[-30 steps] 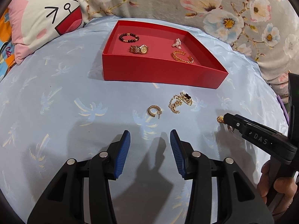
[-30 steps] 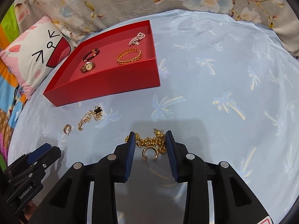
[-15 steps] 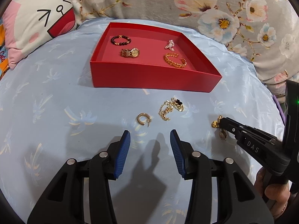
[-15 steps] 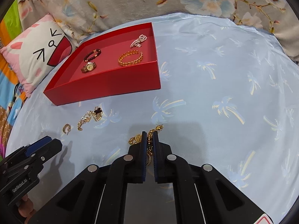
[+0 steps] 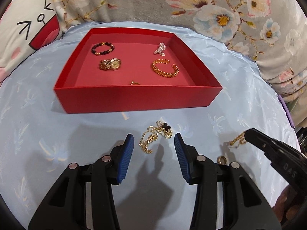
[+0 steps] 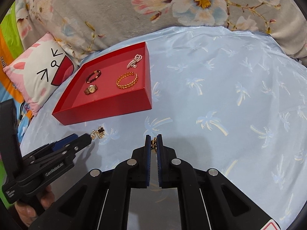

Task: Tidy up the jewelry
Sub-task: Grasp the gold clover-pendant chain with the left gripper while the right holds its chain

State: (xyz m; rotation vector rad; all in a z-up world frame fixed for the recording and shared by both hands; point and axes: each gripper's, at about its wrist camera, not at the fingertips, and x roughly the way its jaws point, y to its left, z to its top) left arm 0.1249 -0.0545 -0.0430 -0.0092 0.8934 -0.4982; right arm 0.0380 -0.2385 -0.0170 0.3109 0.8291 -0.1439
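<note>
Since a second ago the right gripper [image 6: 153, 143] has snapped its blue pads together on the gold chain [image 6: 153, 143] it was straddling, and the left gripper [image 5: 153, 147] has slid over from bare cloth so that its spread jaws now frame the chain with the black clover [image 5: 156, 137]; the red tray [image 5: 134, 99] looms larger in the left view as well

From the right wrist only a few gold links show between the pressed pads, pinched near the tips; in the left wrist view more of that chain [image 5: 237, 140] pokes out beside the black nose of the right gripper, low over the blue sheet [image 6: 220, 95]; a small gold hoop [image 5: 221, 160] lies on the cloth just beside the left gripper's right finger; inside the tray sit a bead bracelet [image 5: 102, 48], a watch [image 5: 110, 64], a pearl piece [image 5: 160, 48], a gold cuff [image 5: 165, 70] and a tiny gold bit [image 5: 134, 83] against the near wall

Risks, as I judge them: the pinch is on a few links only, so the chain could slither out on the way to the tray, or its free end could drag and snag the sheet; the hoop that lay tangled with it may have been left behind; the left jaws, closing on a loose heap over soft bedding, could grab cloth too, or catch one strand and leave the clover dangling; the two grippers are near enough to knock each other
</note>
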